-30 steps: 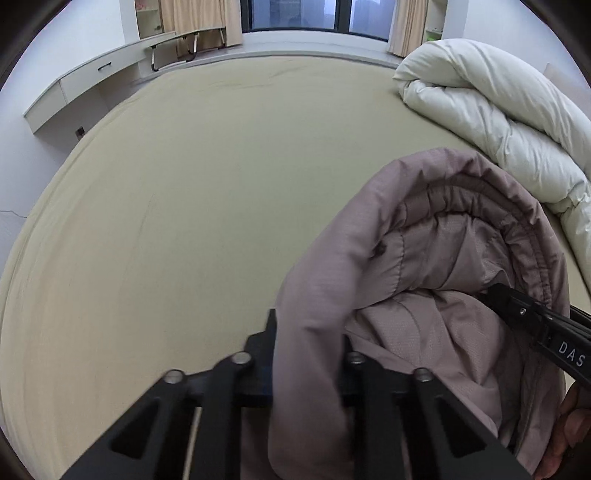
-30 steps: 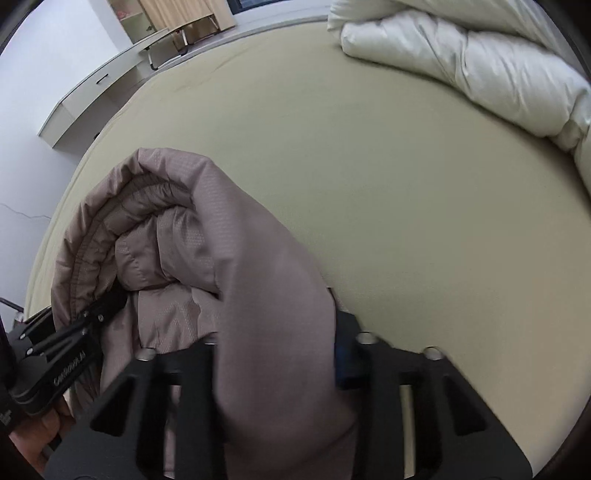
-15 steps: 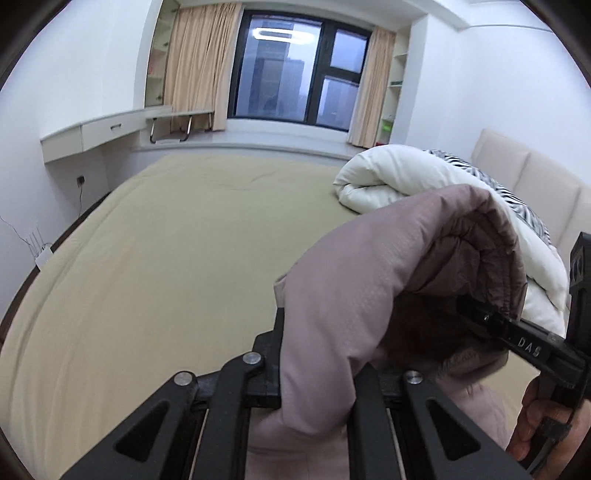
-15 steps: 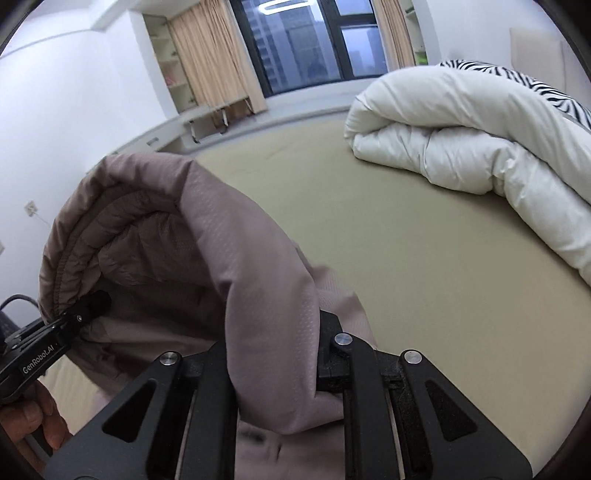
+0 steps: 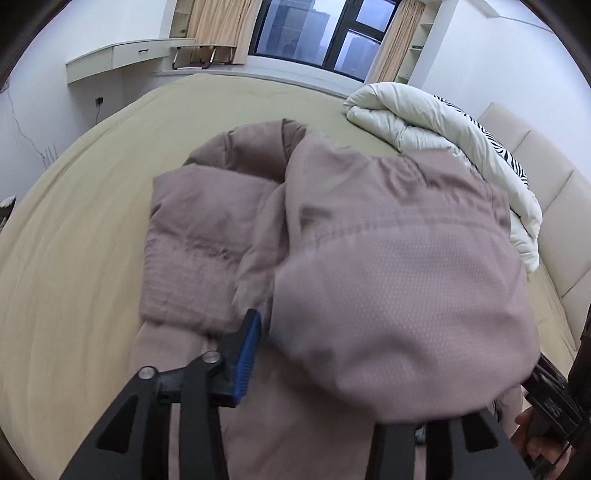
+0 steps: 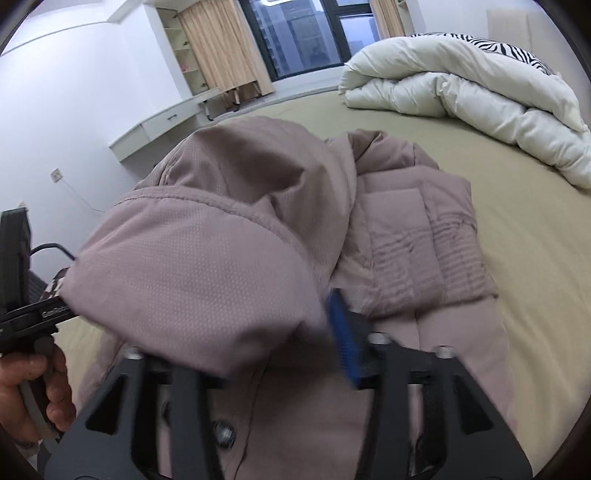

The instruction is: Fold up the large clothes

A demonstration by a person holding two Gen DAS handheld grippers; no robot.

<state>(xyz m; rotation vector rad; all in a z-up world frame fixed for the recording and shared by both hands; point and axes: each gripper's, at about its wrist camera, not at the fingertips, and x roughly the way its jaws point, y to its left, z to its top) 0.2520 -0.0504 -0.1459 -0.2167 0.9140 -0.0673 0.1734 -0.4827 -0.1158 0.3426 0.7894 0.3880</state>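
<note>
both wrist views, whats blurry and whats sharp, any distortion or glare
Left wrist view: the mauve padded jacket near the lens is motion-smeared, while the rolled white duvet and the dark window stay sharp. Right wrist view: the jacket fold and blue finger pad are soft, the duvet crisp. Both views: fisheye bends the olive bed sheet, dark corners, even light, no glare.

I see an olive bed sheet (image 5: pixel 92 206), a cream duvet (image 6: pixel 461 88) bundled near the headboard (image 5: pixel 550 206), zebra-print fabric (image 6: pixel 491 46) on it, a dark window (image 5: pixel 314 33), beige curtains (image 6: pixel 221 48), a wall desk (image 5: pixel 122 59)
</note>
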